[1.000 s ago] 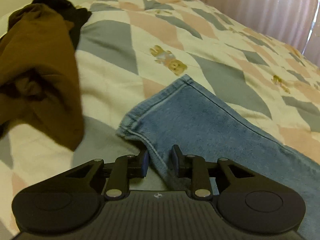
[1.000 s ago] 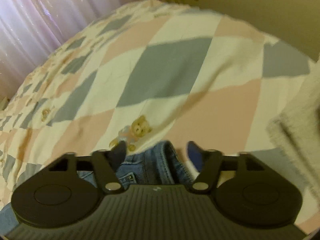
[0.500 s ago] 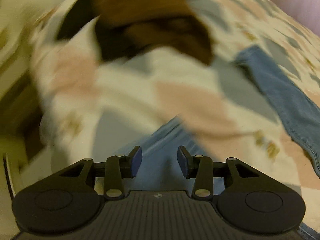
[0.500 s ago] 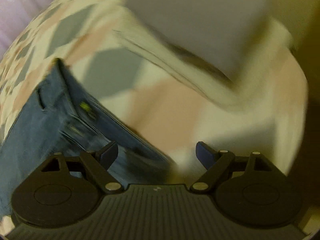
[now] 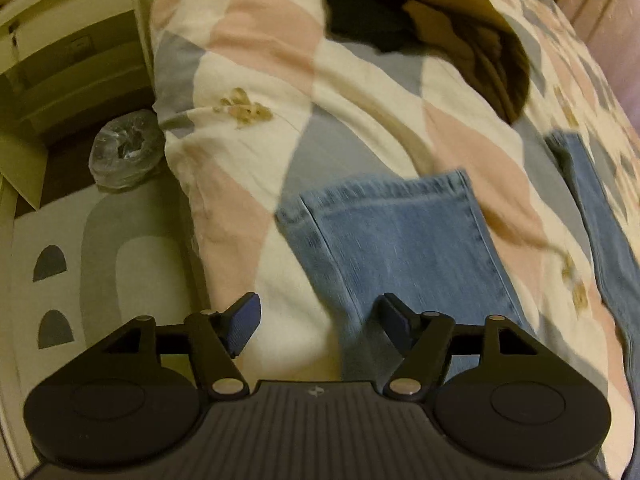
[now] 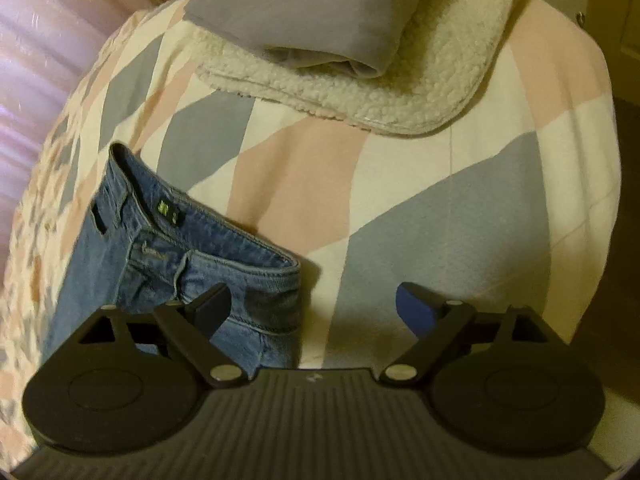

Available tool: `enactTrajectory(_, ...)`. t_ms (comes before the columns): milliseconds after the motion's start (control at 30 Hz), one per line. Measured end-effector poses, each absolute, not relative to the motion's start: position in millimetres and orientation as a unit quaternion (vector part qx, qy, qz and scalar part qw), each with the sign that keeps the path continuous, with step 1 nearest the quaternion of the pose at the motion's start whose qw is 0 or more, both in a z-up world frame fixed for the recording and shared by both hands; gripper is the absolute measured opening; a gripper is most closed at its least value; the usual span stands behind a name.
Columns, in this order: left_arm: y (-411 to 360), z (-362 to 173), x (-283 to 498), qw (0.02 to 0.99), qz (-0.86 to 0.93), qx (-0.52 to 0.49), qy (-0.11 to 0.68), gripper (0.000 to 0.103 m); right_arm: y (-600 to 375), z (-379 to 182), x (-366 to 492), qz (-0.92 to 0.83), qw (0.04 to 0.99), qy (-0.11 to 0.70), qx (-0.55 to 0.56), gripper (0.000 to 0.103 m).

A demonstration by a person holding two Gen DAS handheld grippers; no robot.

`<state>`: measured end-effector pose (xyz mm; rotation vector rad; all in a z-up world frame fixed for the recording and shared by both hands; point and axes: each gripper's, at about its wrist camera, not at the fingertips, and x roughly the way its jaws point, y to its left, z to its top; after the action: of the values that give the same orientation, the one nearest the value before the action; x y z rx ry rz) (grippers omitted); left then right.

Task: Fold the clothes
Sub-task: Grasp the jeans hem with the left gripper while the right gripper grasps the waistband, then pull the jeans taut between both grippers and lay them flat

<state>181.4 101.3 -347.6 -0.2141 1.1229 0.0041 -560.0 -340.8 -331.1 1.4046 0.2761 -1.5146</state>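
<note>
Because the jeans (image 5: 404, 240) lie flat and spread on the bed (image 5: 360, 92), with one leg hem at 12 o'clock ahead of the left gripper (image 5: 320, 320) and the second leg (image 5: 596, 216) running apart at 2 o'clock, both ends are open to a grasp from above. Left jaws stand wide and hold nothing; they hover over the near leg's left edge. In the right wrist view, the waistband (image 6: 224, 236) lies at 10 o'clock to the right gripper (image 6: 312, 312), whose jaws are likewise wide and empty, the left finger (image 6: 212, 308) over denim and the other over bare quilt. As judged, this layout suits either spreading the garment for a lengthwise fold or releasing after a straightening pull. A brown garment heap (image 5: 460, 28) sits at 1 o'clock, and a folded fleece blanket (image 6: 360, 60) at 12 o'clock past the waistband, both clear of the jeans.
</note>
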Motion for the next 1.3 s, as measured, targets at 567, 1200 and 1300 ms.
enactTrajectory(567,86,-269,210,0.853,-0.126,-0.028,0.506,0.013,-322,-338,-565,-0.582,0.529,0.018,0.617,0.058)
enactTrajectory(1200,54,-192,235,0.897,-0.189,0.003,0.4,0.011,-312,-245,-544,-0.545,0.622,0.033,0.561,0.011)
enactTrajectory(1300,71,-195,243,0.908,-0.171,0.004,0.383,0.011,-297,-265,-547,-0.551,0.599,0.056,0.579,0.01)
